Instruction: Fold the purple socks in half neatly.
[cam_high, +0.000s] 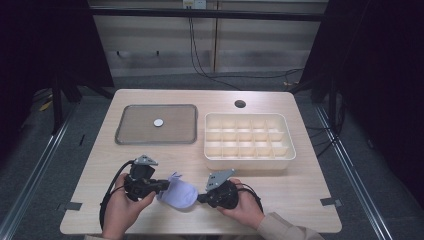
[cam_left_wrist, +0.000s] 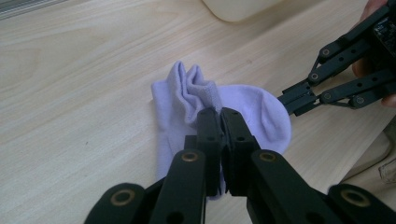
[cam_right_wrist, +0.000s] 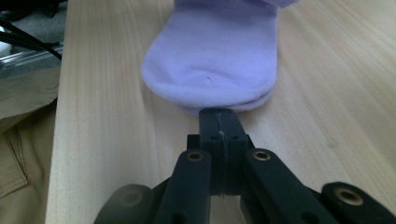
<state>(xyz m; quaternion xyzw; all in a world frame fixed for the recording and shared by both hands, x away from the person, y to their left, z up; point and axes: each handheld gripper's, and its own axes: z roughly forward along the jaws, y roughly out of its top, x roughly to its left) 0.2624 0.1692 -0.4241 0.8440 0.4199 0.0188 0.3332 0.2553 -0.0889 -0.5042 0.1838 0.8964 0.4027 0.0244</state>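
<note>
From above, the lilac sock (cam_high: 179, 194) lies near the table's front edge between both grippers, long axis left-right, still loosely folded. In the left gripper view, the left gripper (cam_left_wrist: 219, 116) pinches its bunched cuff. In the right gripper view, the right gripper (cam_right_wrist: 219, 114) is closed at the toe, grip uncertain.

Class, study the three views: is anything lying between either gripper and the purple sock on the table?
Nothing visible does. The left gripper is shut on the sock near its cuff. The right gripper is closed at the toe end, with no object in between.
</note>
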